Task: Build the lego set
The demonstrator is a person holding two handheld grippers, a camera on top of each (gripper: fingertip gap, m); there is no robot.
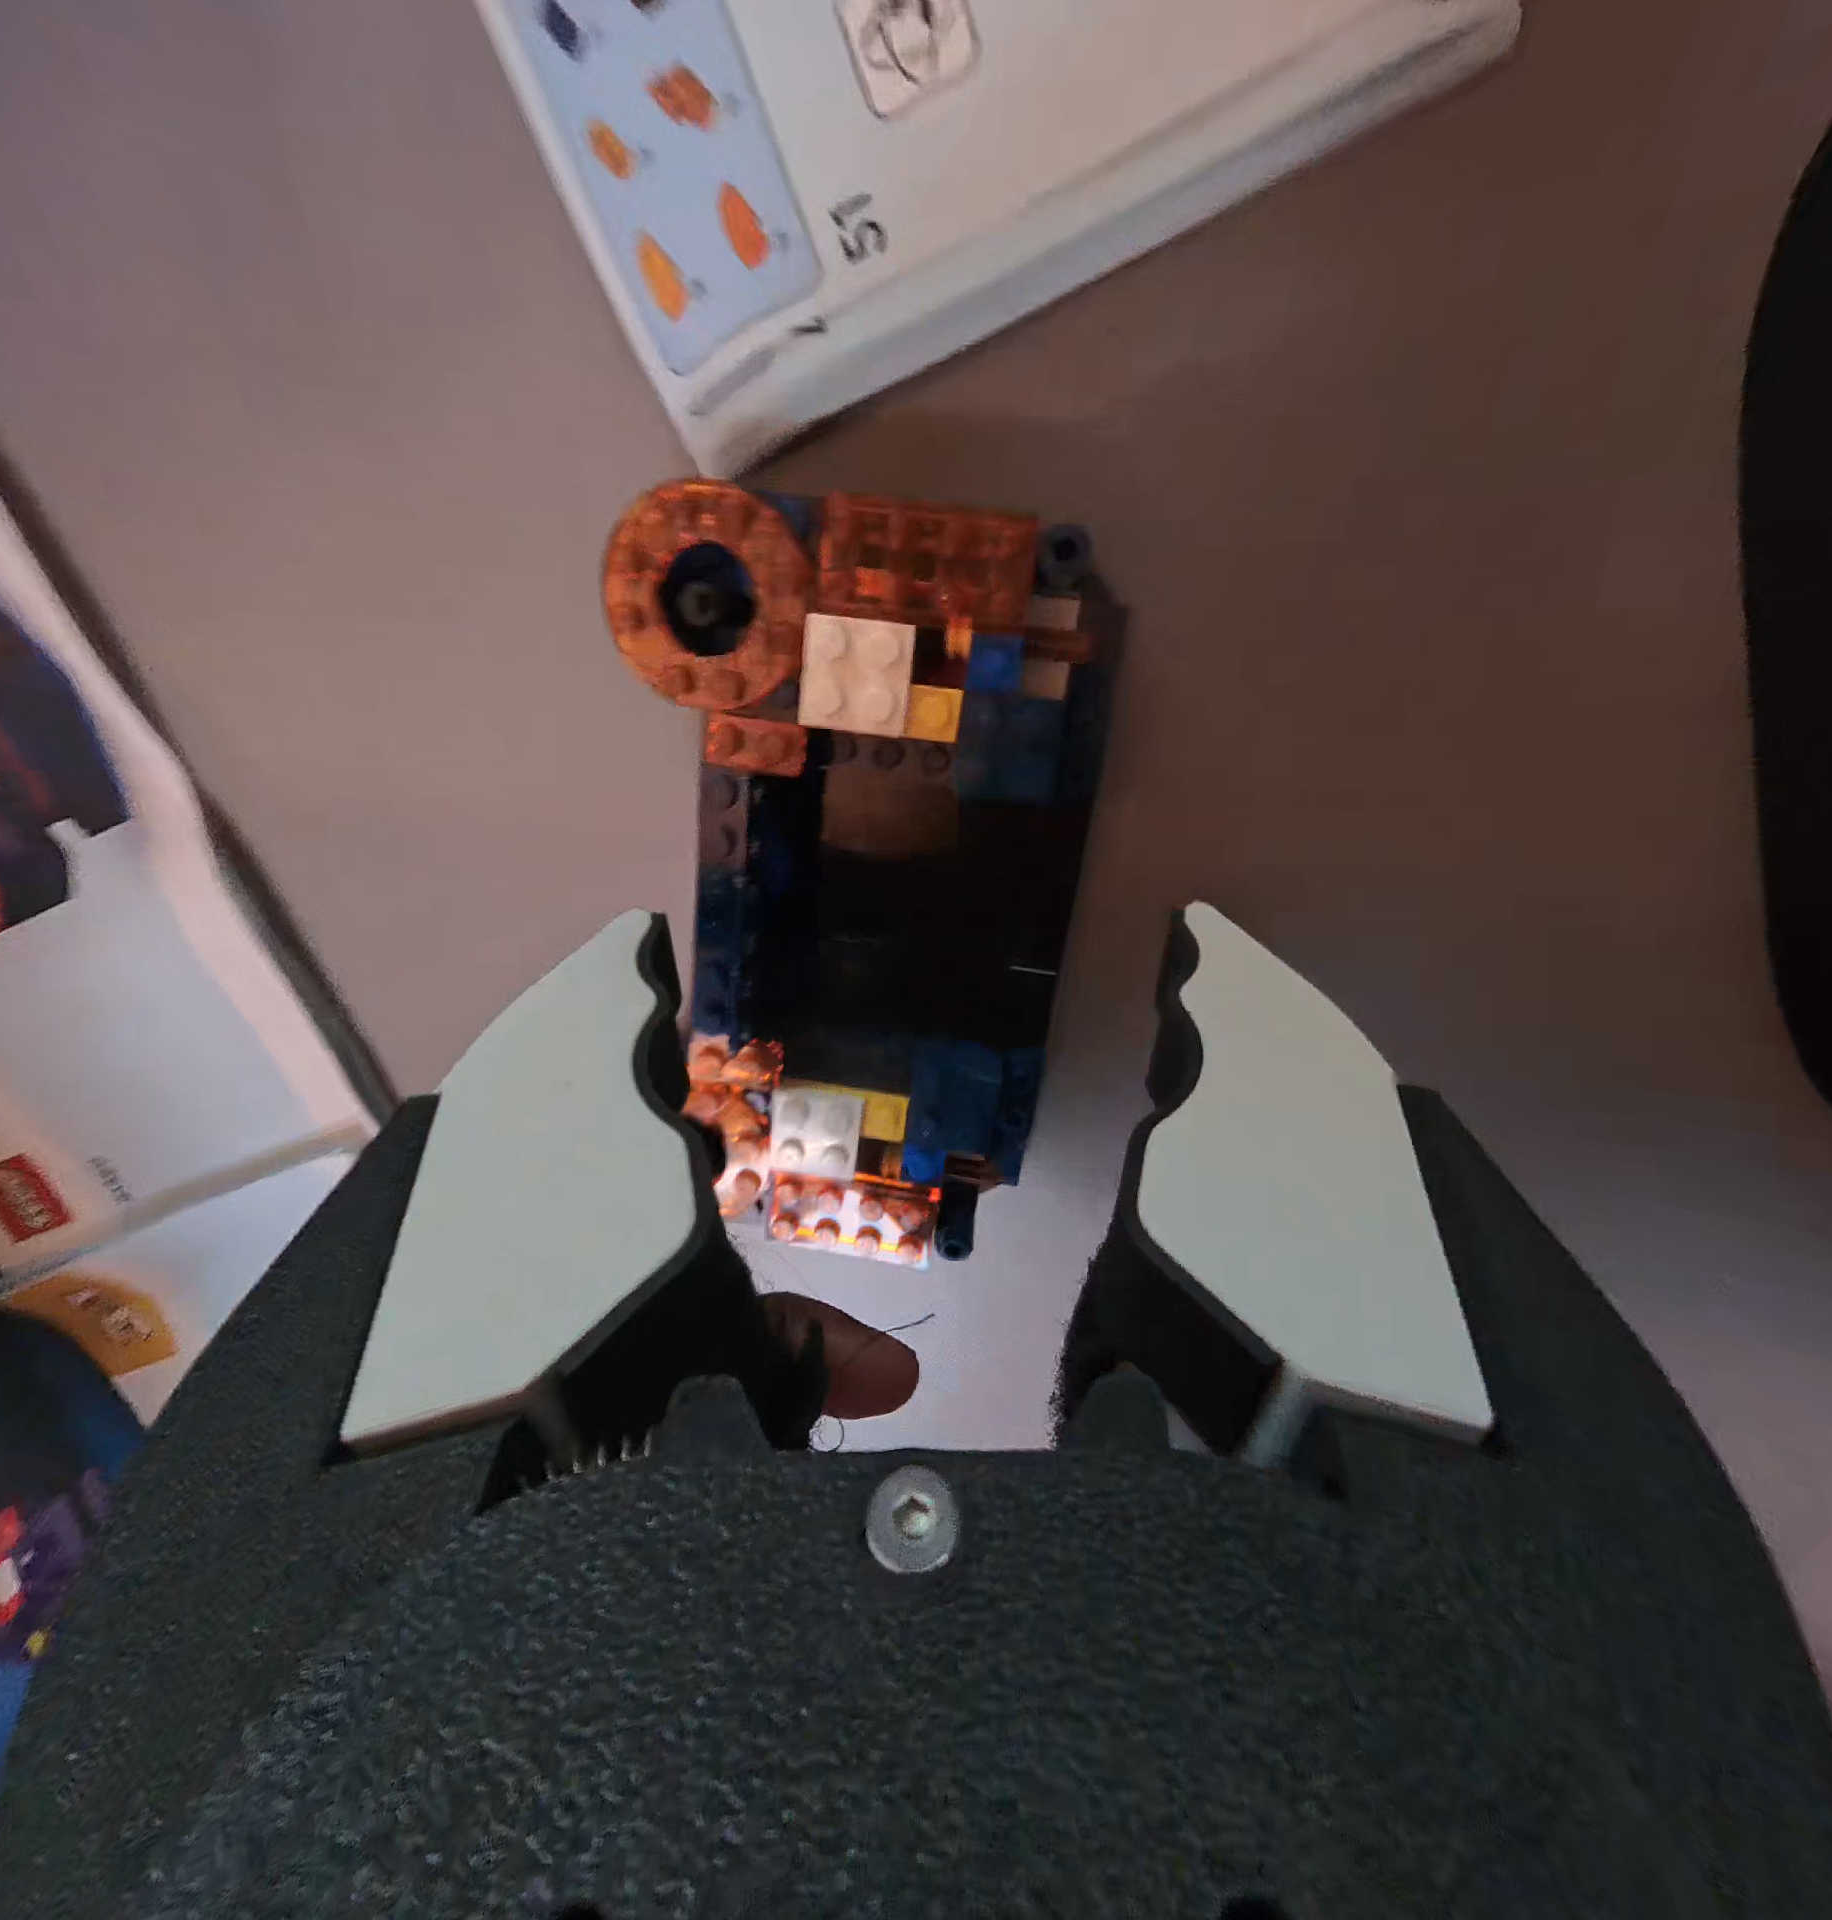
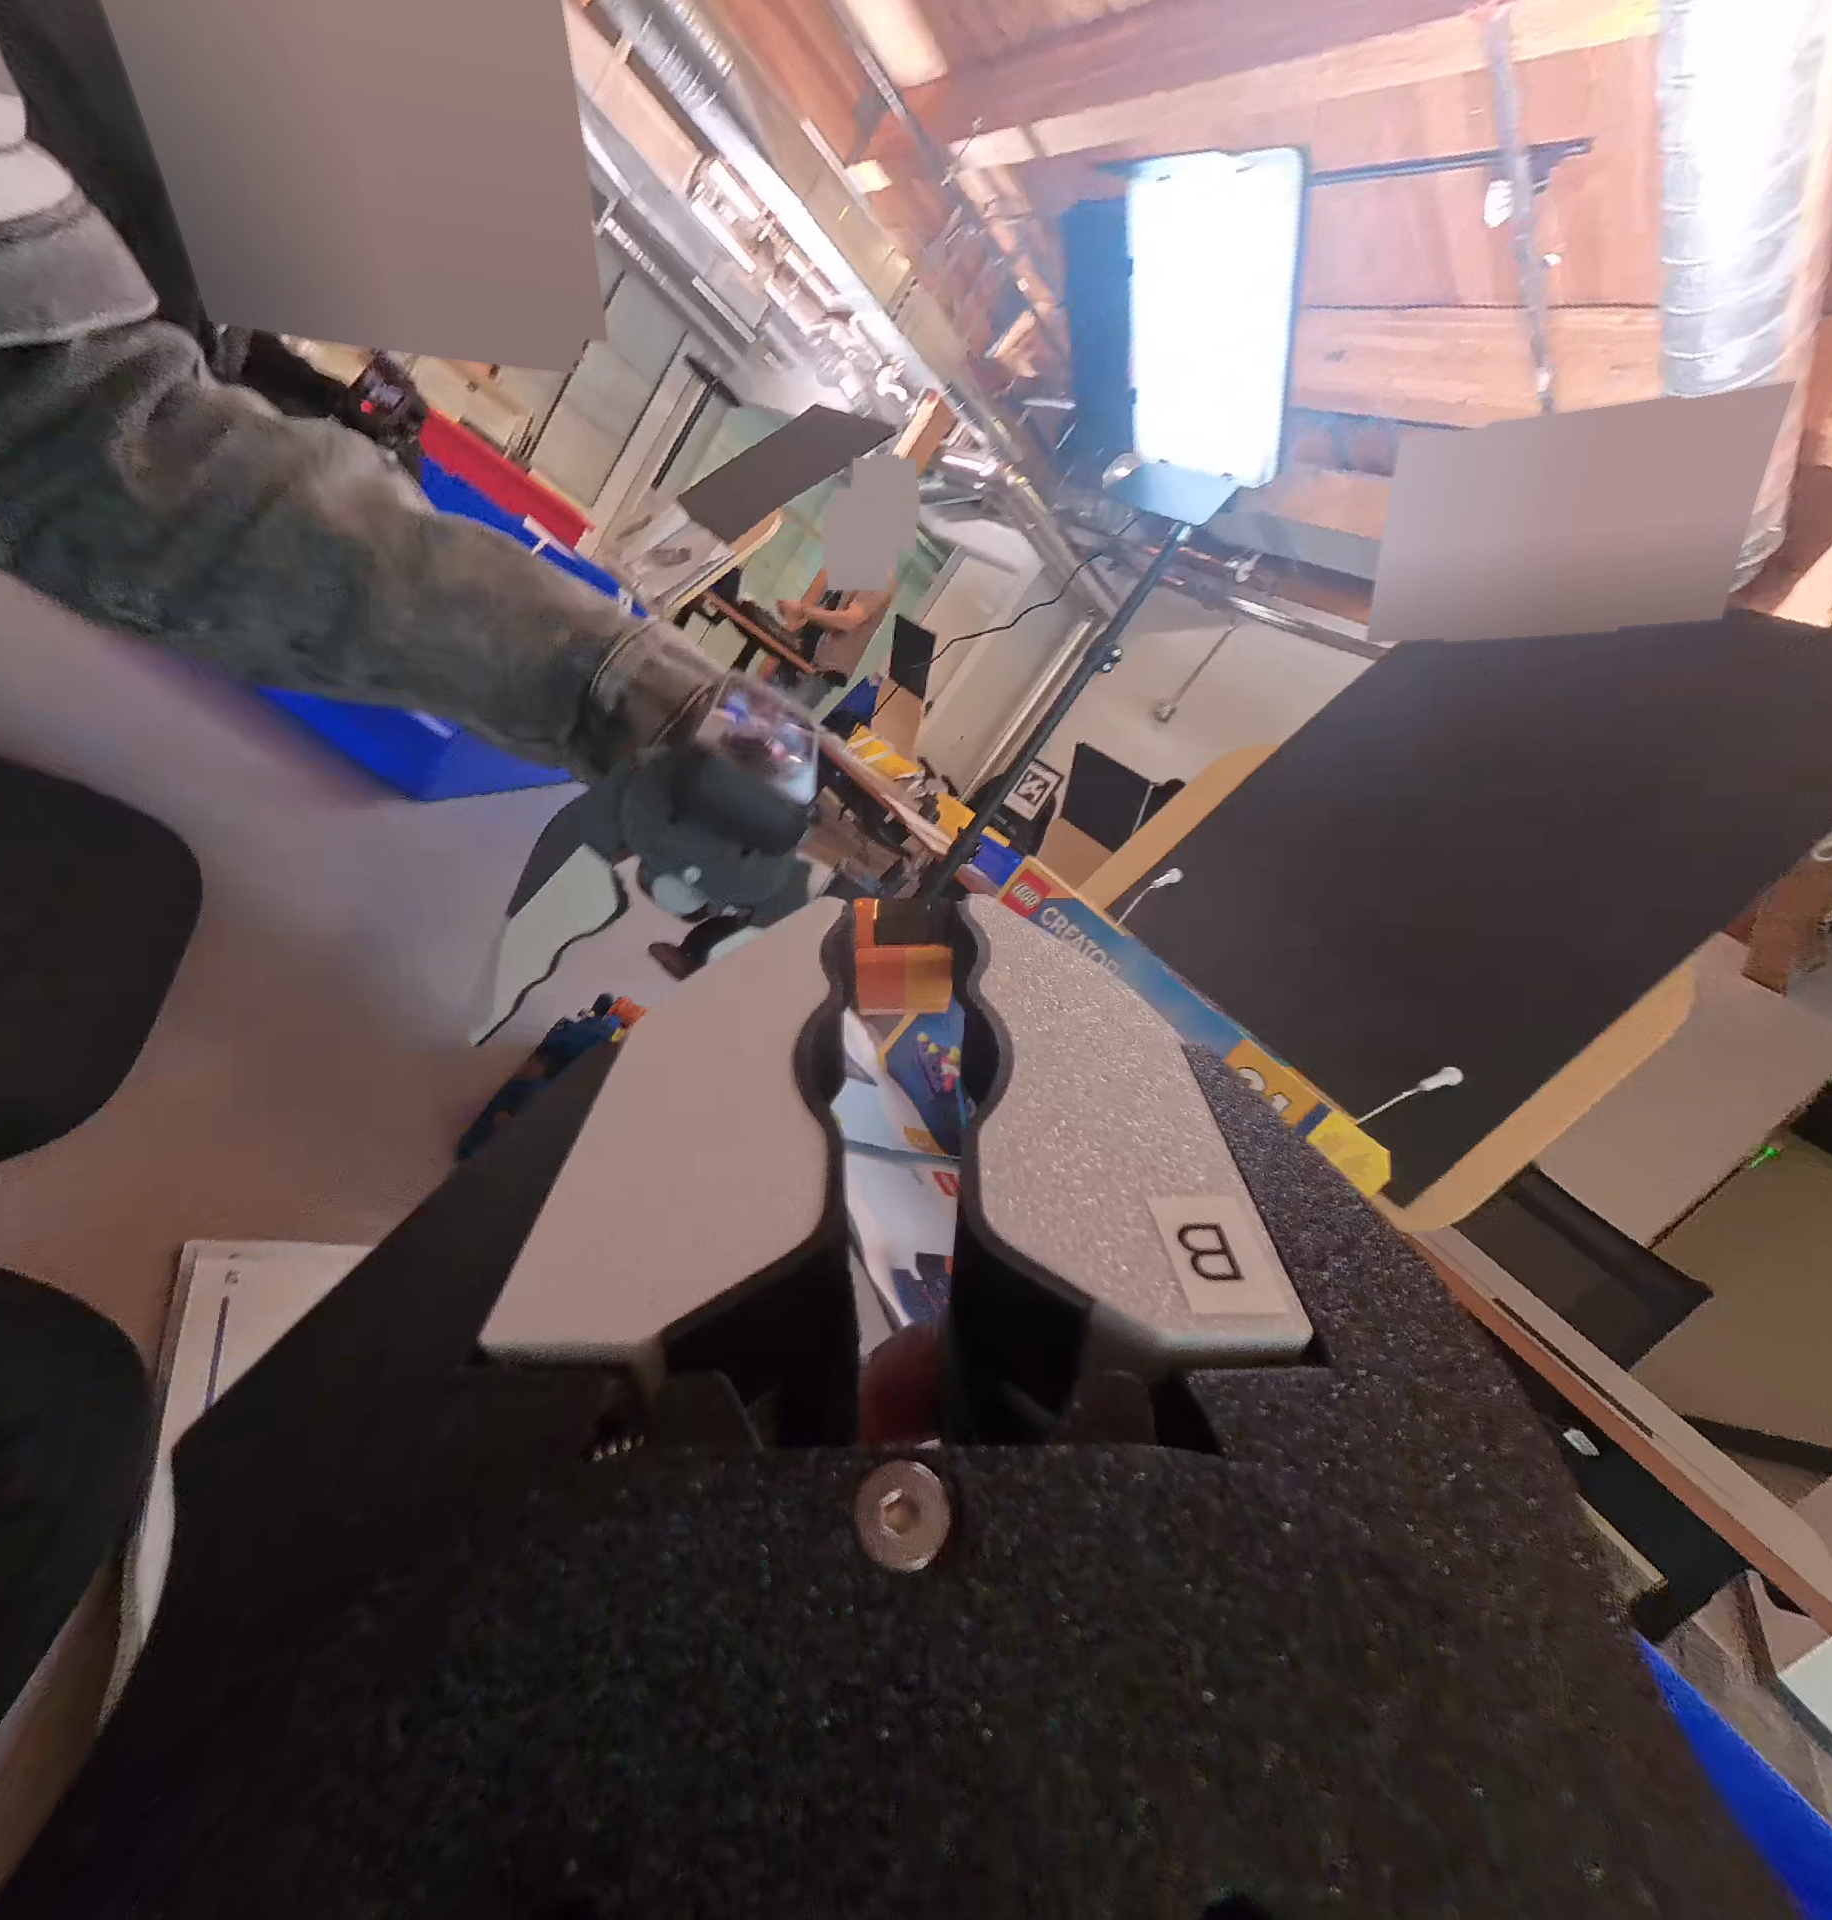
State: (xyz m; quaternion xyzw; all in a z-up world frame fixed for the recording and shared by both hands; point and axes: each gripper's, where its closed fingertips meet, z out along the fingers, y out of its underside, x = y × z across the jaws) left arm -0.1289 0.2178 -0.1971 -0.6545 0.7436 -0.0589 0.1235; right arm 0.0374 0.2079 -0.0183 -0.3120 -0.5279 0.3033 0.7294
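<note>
A long dark blue and black brick build [image 1: 891, 831] lies flat on the grey table [image 1: 372, 520]. It has an orange round plate, orange plates and white and yellow bricks at both ends. My left gripper [image 1: 920, 920] is open and straddles the build's near half. Its left finger [image 1: 579, 1039] is close against the build's edge and its right finger [image 1: 1276, 1060] stands apart. My right gripper [image 2: 904, 925] is raised off the table and shut on a small orange brick piece [image 2: 891, 982] with a dark top. The right wrist view shows the left gripper [image 2: 548, 935] farther off, above the build [image 2: 569, 1039].
An open instruction booklet [image 1: 943, 208] lies beyond the build. A toy set box [image 1: 60, 935] lies at the left and also shows in the right wrist view [image 2: 1203, 1008]. A black rounded object [image 1: 1816, 623] is at the right. A person's sleeve [image 2: 268, 540] reaches in.
</note>
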